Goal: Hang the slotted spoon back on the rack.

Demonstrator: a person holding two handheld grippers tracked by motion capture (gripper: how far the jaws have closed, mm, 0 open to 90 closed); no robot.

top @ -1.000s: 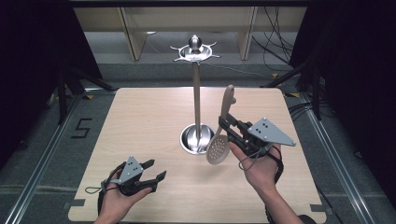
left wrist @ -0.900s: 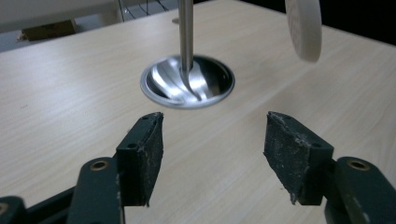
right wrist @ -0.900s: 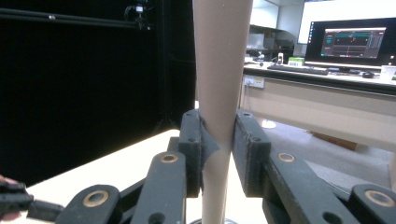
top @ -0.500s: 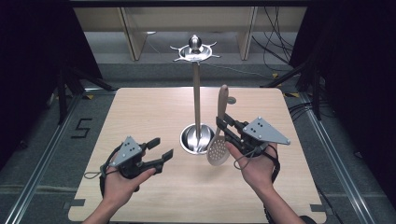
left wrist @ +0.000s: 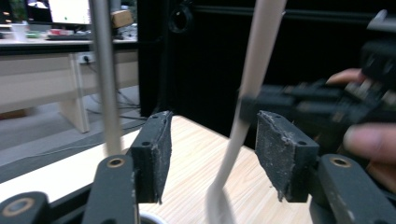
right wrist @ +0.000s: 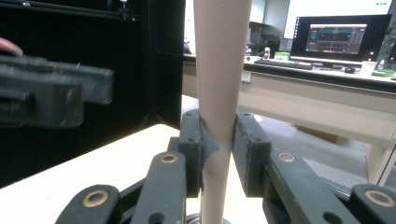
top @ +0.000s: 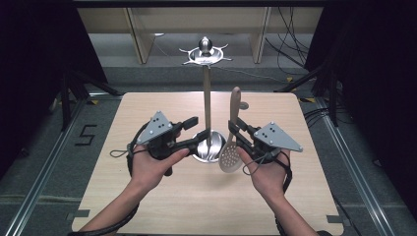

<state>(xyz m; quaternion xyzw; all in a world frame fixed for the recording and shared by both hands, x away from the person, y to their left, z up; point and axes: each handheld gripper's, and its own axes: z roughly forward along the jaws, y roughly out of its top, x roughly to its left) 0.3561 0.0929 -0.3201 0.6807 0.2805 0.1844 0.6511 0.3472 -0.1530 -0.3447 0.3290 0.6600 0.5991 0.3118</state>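
Observation:
A beige skimmer spoon stands nearly upright, its perforated head [top: 230, 157] low beside the round base [top: 208, 151] of a metal stand. My right gripper [top: 232, 130] is shut on the spoon's handle [right wrist: 219, 70], which rises straight between the pads. My left gripper [top: 193, 132] is open just left of the stand's pole [top: 207, 103]. In the left gripper view the jaws stand wide apart and the handle [left wrist: 254, 70] slants across the gap beyond them, with the pole [left wrist: 103, 74] at the left. I cannot tell whether the handle lies between the pads [left wrist: 286, 158].
The stand's top disc with hooks [top: 205, 52] rises above the table's far edge. The wooden table [top: 147, 206] has bare room in front and at both sides. The other gripper shows blurred at the right [left wrist: 322, 109] and at the left [right wrist: 46, 98] of the two gripper views.
My left gripper has moved from the front left of the table up and right to the stand's base, close to the spoon. The right gripper brought the spoon slightly left and more upright.

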